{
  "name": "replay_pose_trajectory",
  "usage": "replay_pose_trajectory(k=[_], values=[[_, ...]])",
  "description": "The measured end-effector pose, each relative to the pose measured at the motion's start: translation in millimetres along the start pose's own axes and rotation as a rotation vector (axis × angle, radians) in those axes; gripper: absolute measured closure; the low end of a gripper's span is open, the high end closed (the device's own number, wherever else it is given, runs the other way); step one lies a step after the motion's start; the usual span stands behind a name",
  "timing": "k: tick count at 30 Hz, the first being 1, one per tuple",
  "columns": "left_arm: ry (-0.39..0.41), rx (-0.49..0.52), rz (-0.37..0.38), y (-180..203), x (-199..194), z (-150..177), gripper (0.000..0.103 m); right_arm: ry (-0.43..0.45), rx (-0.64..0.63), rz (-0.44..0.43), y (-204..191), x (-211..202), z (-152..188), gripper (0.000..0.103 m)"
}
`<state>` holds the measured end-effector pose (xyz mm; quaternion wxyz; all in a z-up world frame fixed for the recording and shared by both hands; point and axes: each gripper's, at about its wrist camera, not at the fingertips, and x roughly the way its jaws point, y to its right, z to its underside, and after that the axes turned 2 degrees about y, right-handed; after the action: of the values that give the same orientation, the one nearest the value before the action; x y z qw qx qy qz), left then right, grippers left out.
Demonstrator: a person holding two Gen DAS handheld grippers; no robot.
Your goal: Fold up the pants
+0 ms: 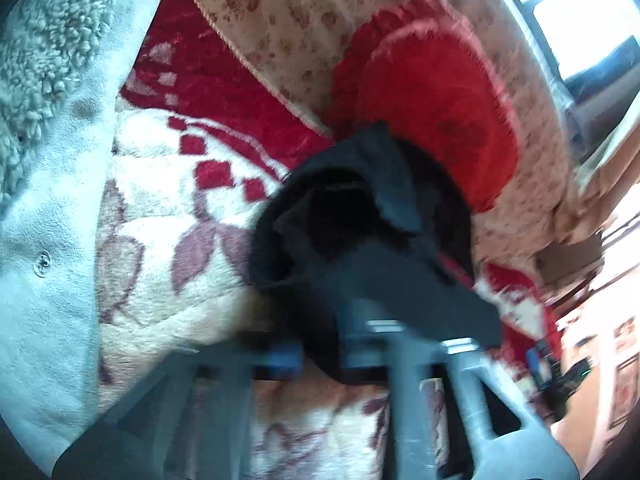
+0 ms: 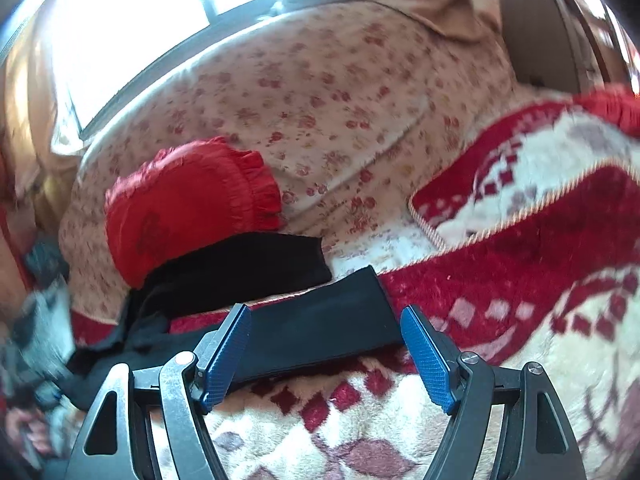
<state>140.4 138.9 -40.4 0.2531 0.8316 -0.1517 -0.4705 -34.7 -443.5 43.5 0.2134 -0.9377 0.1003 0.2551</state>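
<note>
The black pants [image 2: 308,320] lie on a red and cream fleece blanket [image 2: 520,280], with both legs stretched out side by side. My right gripper [image 2: 326,354] is open, its blue pads [image 2: 226,354] wide apart just above the near leg, holding nothing. In the left wrist view a bunched part of the black pants [image 1: 360,240] hangs over my left gripper [image 1: 384,332] and hides the fingertips. The view is blurred, and the fabric seems pinched and lifted above the blanket [image 1: 168,208].
A red frilled cushion [image 2: 188,208] lies on the floral bedsheet [image 2: 340,92] touching the far pant leg; it also shows in the left wrist view [image 1: 432,108]. A light fleece jacket sleeve [image 1: 44,160] fills that view's left side. A window [image 2: 160,12] is behind the bed.
</note>
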Motion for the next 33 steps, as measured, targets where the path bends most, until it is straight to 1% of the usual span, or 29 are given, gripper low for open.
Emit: replay_pose_trajectory(k=[1,2,5,6,8,10,11,12,13,14,17,20,22,23,24,26,27,28,29,30,33], values=[[0.008,0.021,-0.020,2,-2,0,0.095,-0.023,0.043,-0.046,6,4,0,0.027],[0.021,0.050,-0.032,6,-3,1,0.095,-0.039,0.079,-0.073,11,8,-1,0.027],[0.038,0.125,-0.074,18,-5,2,0.094,-0.068,0.266,-0.179,39,19,-2,0.027],[0.038,0.154,-0.091,23,-4,2,0.093,-0.070,0.344,-0.190,52,22,-1,0.027],[0.043,0.168,-0.110,25,-3,2,0.092,-0.074,0.466,-0.199,73,26,2,0.027],[0.049,0.168,-0.093,25,-4,1,0.092,-0.112,0.581,-0.252,91,37,6,0.028],[0.055,0.173,-0.092,26,-5,2,0.093,-0.135,0.617,-0.279,96,41,8,0.031],[0.067,0.184,-0.088,27,-7,3,0.096,-0.160,0.649,-0.296,100,46,10,0.033],[0.072,0.187,-0.091,28,-8,3,0.097,-0.177,0.665,-0.282,103,50,11,0.039],[0.079,0.190,-0.095,29,-10,4,0.098,-0.188,0.684,-0.265,105,51,13,0.040],[0.104,0.184,-0.109,31,-19,6,0.098,-0.212,0.702,-0.261,107,53,16,0.044],[0.103,0.164,-0.104,32,-22,8,0.098,-0.274,0.671,-0.248,101,60,18,0.045],[0.104,0.158,-0.105,33,-23,9,0.098,-0.291,0.645,-0.241,98,66,18,0.045],[0.104,0.154,-0.109,34,-22,8,0.098,-0.307,0.633,-0.233,96,73,19,0.049],[0.106,0.151,-0.113,35,-22,8,0.098,-0.315,0.624,-0.232,94,79,19,0.052],[0.113,0.130,-0.111,34,-25,9,0.098,-0.322,0.598,-0.219,93,87,18,0.067],[0.116,0.114,-0.108,32,-27,10,0.098,-0.319,0.601,-0.221,95,88,18,0.070],[0.116,0.095,-0.108,30,-30,13,0.098,-0.316,0.616,-0.237,98,89,19,0.080],[0.116,0.078,-0.103,27,-34,15,0.099,-0.313,0.622,-0.254,99,88,19,0.096],[0.114,0.052,-0.093,23,-40,21,0.099,-0.306,0.622,-0.276,100,86,19,0.099],[0.107,-0.001,-0.067,10,-60,38,0.099,-0.284,0.593,-0.315,93,71,15,0.099]])
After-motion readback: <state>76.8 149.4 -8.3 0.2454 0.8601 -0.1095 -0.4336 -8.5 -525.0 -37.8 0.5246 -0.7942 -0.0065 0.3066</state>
